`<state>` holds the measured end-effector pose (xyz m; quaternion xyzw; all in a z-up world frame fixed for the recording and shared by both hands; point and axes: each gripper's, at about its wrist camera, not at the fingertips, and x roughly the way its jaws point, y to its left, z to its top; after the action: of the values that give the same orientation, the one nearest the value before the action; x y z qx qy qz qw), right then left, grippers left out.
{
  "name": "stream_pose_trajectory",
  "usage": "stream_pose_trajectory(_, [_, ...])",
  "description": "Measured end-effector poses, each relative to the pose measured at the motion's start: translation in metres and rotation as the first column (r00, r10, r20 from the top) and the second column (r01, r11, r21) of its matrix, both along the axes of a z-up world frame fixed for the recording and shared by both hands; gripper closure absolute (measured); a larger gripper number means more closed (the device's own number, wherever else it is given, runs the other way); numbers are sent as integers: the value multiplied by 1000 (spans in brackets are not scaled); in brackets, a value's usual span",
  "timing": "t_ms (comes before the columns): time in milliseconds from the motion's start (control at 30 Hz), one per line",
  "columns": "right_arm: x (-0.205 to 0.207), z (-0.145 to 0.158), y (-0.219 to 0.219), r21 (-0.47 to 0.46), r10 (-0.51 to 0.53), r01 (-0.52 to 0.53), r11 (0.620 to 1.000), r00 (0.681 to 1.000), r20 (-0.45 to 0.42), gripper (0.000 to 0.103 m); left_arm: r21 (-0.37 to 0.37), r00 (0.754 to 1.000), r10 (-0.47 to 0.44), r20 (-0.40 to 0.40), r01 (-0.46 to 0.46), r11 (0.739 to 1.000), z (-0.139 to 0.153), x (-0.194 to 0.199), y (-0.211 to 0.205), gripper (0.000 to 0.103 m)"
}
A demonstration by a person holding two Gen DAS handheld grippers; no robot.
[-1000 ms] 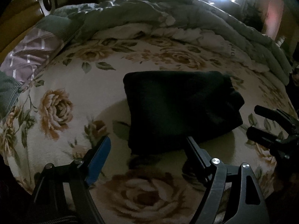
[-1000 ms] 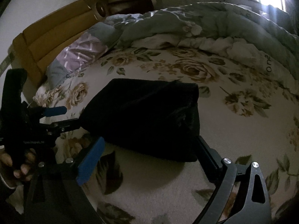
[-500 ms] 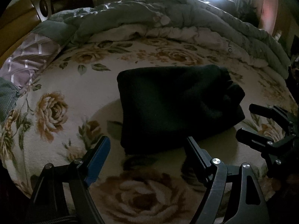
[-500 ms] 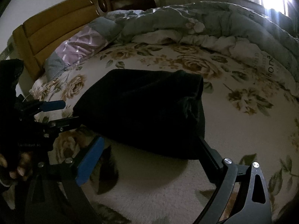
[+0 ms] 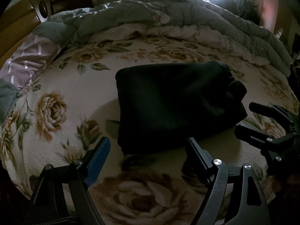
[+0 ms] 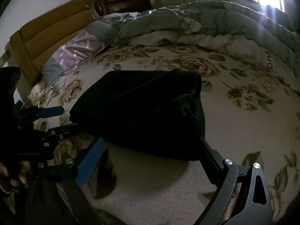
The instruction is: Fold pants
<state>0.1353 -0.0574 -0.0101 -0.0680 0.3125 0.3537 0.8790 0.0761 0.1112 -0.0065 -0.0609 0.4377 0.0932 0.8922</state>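
Folded pants (image 5: 176,106) beyond parted tongs (image 5: 148,146)

Black two-finger grippers with silver screws

The left gripper (image 5: 148,146) and right gripper (image 6: 151,146) share black frames and one blue pad (image 6: 89,164) each — faint white lettering, unreadable, marks the left's body beside bare fingers (image 6: 17,178).
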Motion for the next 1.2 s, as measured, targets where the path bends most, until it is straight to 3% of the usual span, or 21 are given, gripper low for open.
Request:
stream_pose_trajectory(333, [-7,-1,6,-20,16,-16,1000,1000,14,7,37,1000,-19,11,18,999,2,0,-6,20])
stream_pose_trajectory(1200, [-8,3,10,-18,15,-15,1000,999,28,7,35,999,-30,21,29,999,4,1,-6,20])
